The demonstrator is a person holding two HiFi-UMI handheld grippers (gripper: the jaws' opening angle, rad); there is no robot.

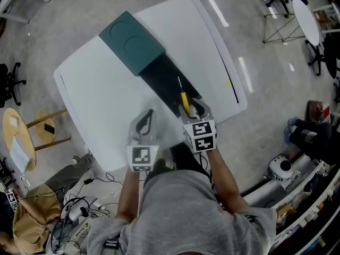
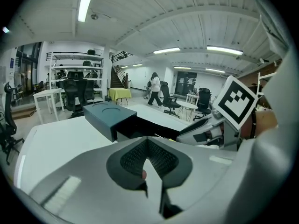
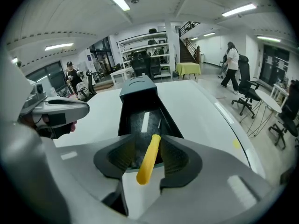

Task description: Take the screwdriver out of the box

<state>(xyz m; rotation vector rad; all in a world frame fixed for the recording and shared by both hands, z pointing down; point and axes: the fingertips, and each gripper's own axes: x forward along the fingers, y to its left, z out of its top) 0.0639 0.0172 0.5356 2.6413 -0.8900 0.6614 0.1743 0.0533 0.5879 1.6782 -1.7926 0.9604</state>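
A dark teal box lies on the white table, its lid slid back and the black tray exposed. The screwdriver rests at the tray's near end, yellow handle toward me. My right gripper is open around that handle; in the right gripper view the handle lies between the pads with a gap on each side. The left gripper hovers over bare table left of the tray, shut and holding nothing. From the left gripper view the box stands ahead.
The table's near edge runs just below both grippers. A round wooden stool and floor cables sit to the left. Office chairs and a person walking are far behind the table.
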